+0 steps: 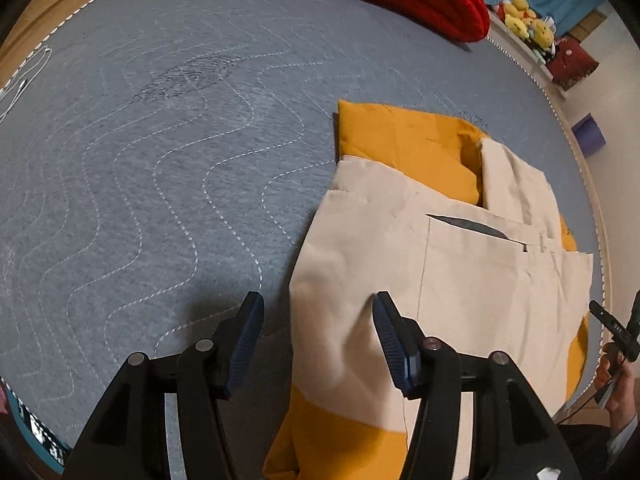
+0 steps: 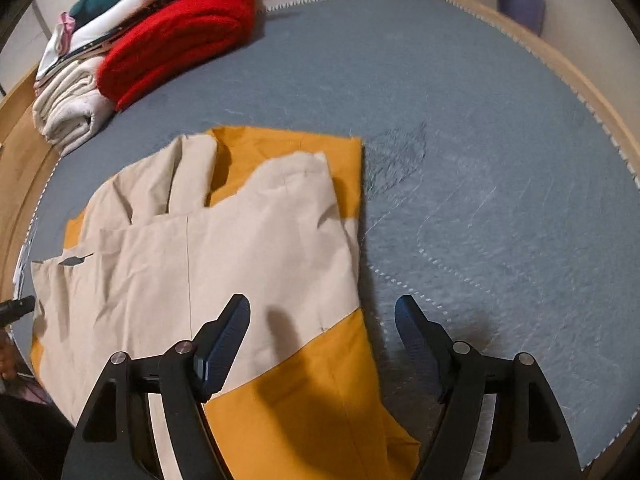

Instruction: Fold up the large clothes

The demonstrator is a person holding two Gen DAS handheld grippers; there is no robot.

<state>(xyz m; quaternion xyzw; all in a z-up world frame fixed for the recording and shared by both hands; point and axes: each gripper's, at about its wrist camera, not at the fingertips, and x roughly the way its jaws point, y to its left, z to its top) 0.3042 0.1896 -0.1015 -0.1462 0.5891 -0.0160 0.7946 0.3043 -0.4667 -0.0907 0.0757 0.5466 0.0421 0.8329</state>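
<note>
A large beige and mustard-yellow garment (image 1: 452, 280) lies partly folded on the grey-blue quilted mat (image 1: 140, 160). In the left wrist view it fills the right half, beige layers over yellow. My left gripper (image 1: 318, 320) is open and empty, hovering over the garment's left edge. In the right wrist view the garment (image 2: 200, 264) lies left of centre on the mat (image 2: 500, 160). My right gripper (image 2: 322, 328) is open and empty above the garment's right edge, over the yellow part.
A folded red blanket (image 2: 176, 44) and a stack of folded white and teal laundry (image 2: 76, 96) sit at the mat's far side. Yellow plush toys (image 1: 524, 20) rest on a shelf. The other gripper's tip and hand (image 1: 616, 344) show at right.
</note>
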